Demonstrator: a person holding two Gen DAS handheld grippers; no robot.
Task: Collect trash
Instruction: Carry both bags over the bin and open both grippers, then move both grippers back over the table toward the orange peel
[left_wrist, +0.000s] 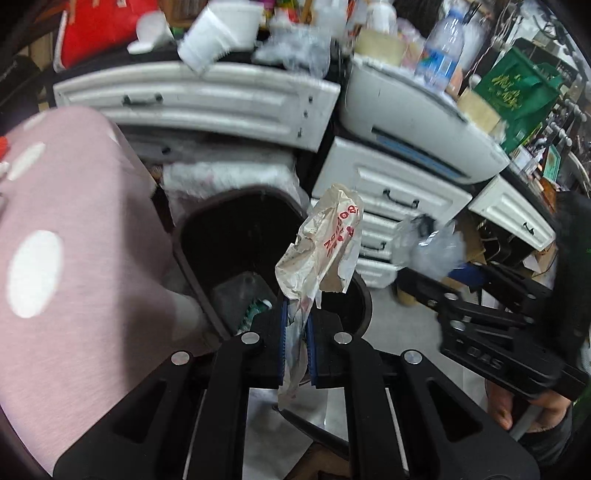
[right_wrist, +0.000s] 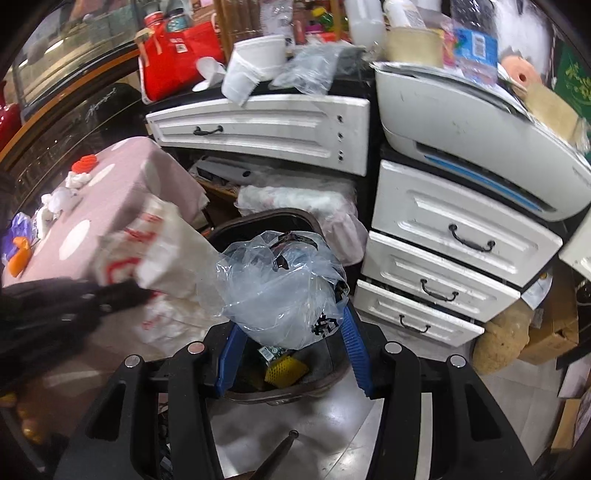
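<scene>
**Two grippers holding trash above an open bin**

Left wrist view: the left gripper (left_wrist: 295, 345) has its blue pads (left_wrist: 282, 343) pressed together on a crumpled paper wrapper (left_wrist: 321, 247) with red print. The wrapper rises from between the pads and leans ahead and slightly to the right of the tips. Directly ahead of the fingers, and below them, lies the dark trash bin (left_wrist: 236, 236), its mouth open, with some clear and green waste visible inside. To the left of this gripper is a pink cloth with white dots (left_wrist: 74, 229). To its right the right gripper (left_wrist: 436, 291) appears in blurred side view, carrying a clear plastic bag (left_wrist: 432, 243).

Right wrist view: the right gripper (right_wrist: 291, 332) has its fingers (right_wrist: 354, 350) partly spread and clamped on either side of the clear plastic bag (right_wrist: 280, 288), which bulges ahead of the tips. The trash bin (right_wrist: 295, 389) sits beneath and ahead of the bag; a yellow ribbed item (right_wrist: 286, 369) lies in it. The left gripper (right_wrist: 122, 291), blurred, enters from the left with the paper wrapper (right_wrist: 162, 247). Ahead and to the right stand white drawers (right_wrist: 454, 236) with dark handles.
</scene>
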